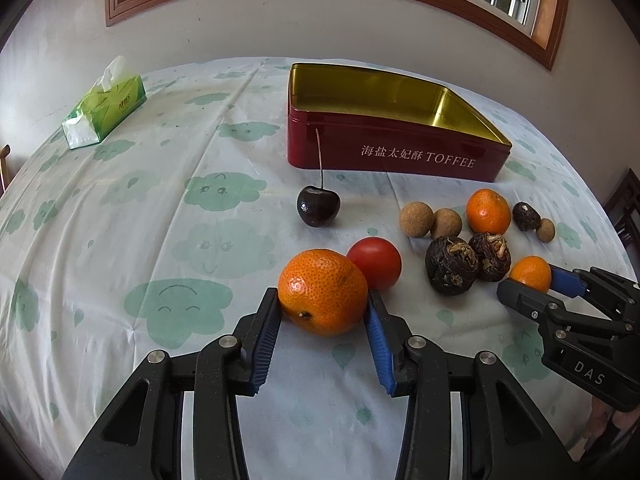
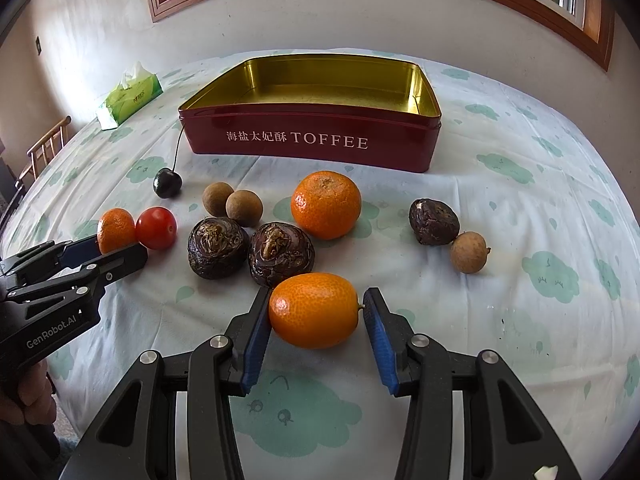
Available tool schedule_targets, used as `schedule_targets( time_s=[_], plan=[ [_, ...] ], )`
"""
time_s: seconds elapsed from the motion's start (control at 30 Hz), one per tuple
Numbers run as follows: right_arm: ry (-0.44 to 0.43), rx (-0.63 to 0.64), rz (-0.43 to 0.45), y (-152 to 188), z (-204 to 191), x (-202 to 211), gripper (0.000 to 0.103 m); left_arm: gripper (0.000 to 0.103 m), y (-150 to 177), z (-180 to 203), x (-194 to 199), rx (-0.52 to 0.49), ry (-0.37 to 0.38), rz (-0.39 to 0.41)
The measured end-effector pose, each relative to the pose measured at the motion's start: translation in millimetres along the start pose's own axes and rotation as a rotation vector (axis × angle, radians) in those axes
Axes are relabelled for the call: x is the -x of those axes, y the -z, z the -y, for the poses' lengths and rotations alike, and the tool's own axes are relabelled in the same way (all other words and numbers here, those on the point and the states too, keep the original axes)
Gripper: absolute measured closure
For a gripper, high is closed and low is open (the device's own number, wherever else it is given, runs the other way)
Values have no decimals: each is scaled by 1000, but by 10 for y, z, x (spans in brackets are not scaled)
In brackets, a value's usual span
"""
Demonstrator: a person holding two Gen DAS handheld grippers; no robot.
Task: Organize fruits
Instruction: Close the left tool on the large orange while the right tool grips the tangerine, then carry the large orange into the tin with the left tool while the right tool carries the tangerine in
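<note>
Orange fruit sits between the fingers of both grippers. The left gripper (image 1: 323, 304) has a mandarin (image 1: 322, 292) between its blue pads, and both pads touch its skin, so it holds the fruit on the cloth (image 1: 160, 208). A red tomato (image 1: 374, 262) touches that mandarin at 1 o'clock from it.

The right gripper (image 2: 316, 312) is around a kumquat (image 2: 313, 310). Its left pad touches the fruit, and the right pad sits just beside the tip, so the jaws are narrow but I cannot tell if they grip it.

Two dark, rough chestnuts (image 2: 248, 250) lie at 11 o'clock from the kumquat, touching each other. A big mandarin (image 2: 326, 205) is at 12 o'clock. Two brown longans (image 2: 232, 202) lie side by side at 10 o'clock. A third chestnut (image 2: 434, 216) and a longan (image 2: 469, 252) sit at 2 o'clock. A cherry (image 1: 318, 205) with a long stem stands at 12 o'clock from the left gripper.

The red tin (image 2: 312, 140) with a gold inside stands open behind the fruit. A green tissue pack (image 1: 105, 109) lies far off at 10 o'clock.
</note>
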State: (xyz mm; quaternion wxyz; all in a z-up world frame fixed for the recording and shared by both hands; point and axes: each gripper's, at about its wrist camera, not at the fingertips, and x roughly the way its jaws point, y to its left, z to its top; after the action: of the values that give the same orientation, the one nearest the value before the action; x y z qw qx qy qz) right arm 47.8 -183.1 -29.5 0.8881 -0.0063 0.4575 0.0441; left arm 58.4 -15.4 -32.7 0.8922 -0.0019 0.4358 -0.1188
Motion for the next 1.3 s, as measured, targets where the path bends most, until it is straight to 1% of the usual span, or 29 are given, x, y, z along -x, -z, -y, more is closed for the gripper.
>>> schedule_targets(
  time_s=[0.13,0.63,0.83,1.07,1.3],
  plan=[
    [-3,2,1,2,-6,5,62,60,3,16,-3,-7,-8,1],
    [4,10,13,11,-16,81,63,62,-11,-24,44,13,-11,-15],
    [-1,-2,36,-21,30,184,63,62,-54,-43,164,14,-6,14],
    [8,-11,83,-164,132,309,63,62,-245,-78,304,20,3,71],
    [29,-15,148,-552,307,370,63,62,-639,-61,347,4,0,144]
  ],
)
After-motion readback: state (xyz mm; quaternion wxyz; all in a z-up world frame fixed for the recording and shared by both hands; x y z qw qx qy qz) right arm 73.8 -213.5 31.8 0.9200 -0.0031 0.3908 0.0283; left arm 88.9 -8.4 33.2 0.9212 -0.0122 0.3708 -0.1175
